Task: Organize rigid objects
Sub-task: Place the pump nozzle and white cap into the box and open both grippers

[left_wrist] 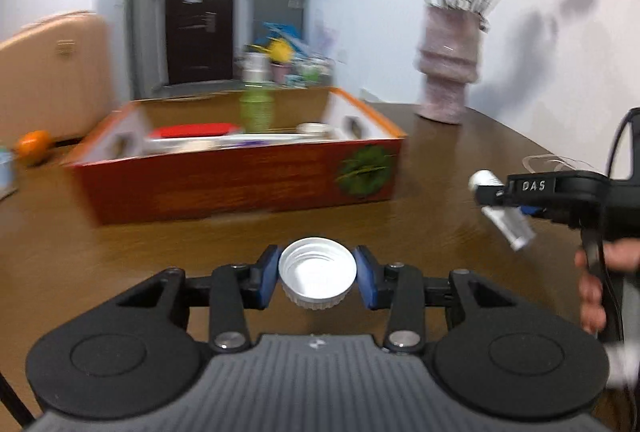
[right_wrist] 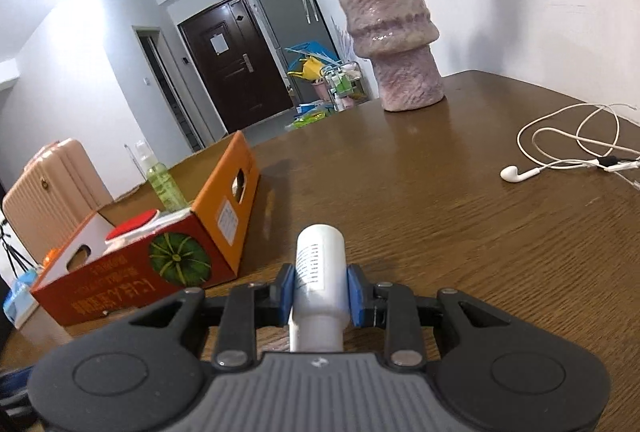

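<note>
My left gripper (left_wrist: 317,274) is shut on a white screw cap (left_wrist: 317,272), its threaded hollow facing up, held above the brown table. My right gripper (right_wrist: 319,288) is shut on a white plastic bottle (right_wrist: 319,274) with a printed label, its flat bottom pointing away. In the left wrist view the right gripper (left_wrist: 490,198) shows at the right edge with that bottle (left_wrist: 506,220) and a hand (left_wrist: 600,280) on its handle. An open red-and-orange cardboard box (left_wrist: 240,184) lies ahead on the table, also seen as the box (right_wrist: 224,216) at left in the right wrist view, holding a red-lidded container (left_wrist: 192,131) and a green bottle (right_wrist: 162,184).
A pink vase with flowers (right_wrist: 394,40) stands at the table's far side. White earphones with a cable (right_wrist: 560,148) lie at the right. An orange (left_wrist: 34,146) lies left of the box. A beige suitcase (right_wrist: 48,200) stands beyond the table edge.
</note>
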Available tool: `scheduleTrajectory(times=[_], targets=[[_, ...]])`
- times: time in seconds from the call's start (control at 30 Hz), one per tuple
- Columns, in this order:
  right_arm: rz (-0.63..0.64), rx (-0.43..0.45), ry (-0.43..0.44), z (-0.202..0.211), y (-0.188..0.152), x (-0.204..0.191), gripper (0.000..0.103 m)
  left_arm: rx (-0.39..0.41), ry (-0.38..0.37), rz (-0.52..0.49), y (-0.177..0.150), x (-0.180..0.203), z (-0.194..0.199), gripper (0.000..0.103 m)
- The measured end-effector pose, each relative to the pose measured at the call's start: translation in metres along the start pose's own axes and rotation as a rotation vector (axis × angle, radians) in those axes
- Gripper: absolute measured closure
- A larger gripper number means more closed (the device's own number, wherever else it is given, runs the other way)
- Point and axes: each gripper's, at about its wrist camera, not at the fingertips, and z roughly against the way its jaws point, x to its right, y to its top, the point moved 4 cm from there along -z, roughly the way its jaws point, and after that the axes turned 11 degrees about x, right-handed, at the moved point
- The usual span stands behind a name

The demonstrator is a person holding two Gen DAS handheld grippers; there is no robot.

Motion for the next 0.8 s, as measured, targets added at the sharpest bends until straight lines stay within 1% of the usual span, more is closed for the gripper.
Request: scheduleTrajectory(times=[0.07,0.1,0.17,0.23,0.33,0.4,0.43,0.5,0.53,0.6,0.63,0.7,0.8], targets=[[0.005,-0.002,0.007,0.001,-0.003,-0.005,0.076,0.016,0.061,0.024,-0.005,-0.022,0.030,0.063],[0.002,-0.010,0.003,0.005,-0.004,-0.010,0.076,0.017,0.081,0.040,-0.007,-0.032,0.042,0.063],[0.046,0.007,0.013,0.021,-0.008,-0.028,0.076,0.013,0.113,0.066,-0.010,-0.050,0.062,0.063],[0.104,0.019,0.047,0.039,-0.015,-0.052,0.076,0.018,0.128,0.075,-0.011,-0.065,0.074,0.063],[0.094,-0.007,0.100,0.050,-0.024,-0.075,0.076,0.023,0.128,0.088,-0.006,-0.076,0.075,0.063],[0.099,-0.016,0.132,0.051,-0.023,-0.089,0.076,0.034,0.108,0.086,0.002,-0.077,0.070,0.063],[0.108,-0.015,0.139,0.050,-0.018,-0.095,0.076,0.040,0.091,0.095,0.009,-0.078,0.066,0.063],[0.110,-0.014,0.152,0.042,-0.006,-0.105,0.076,0.051,0.034,0.135,0.025,-0.080,0.055,0.063],[0.108,-0.014,0.164,0.036,0.003,-0.110,0.076,0.063,0.013,0.147,0.036,-0.081,0.045,0.063],[0.115,-0.019,0.178,0.018,0.023,-0.123,0.076,0.088,0.000,0.146,0.060,-0.082,0.022,0.063],[0.126,-0.023,0.180,0.006,0.033,-0.128,0.076,0.089,-0.018,0.139,0.073,-0.082,0.005,0.063],[0.156,-0.046,0.171,-0.028,0.052,-0.140,0.076,0.060,-0.057,0.126,0.092,-0.080,-0.031,0.063],[0.197,-0.101,0.140,-0.085,0.070,-0.150,0.076,0.003,-0.078,0.094,0.105,-0.074,-0.087,0.063]])
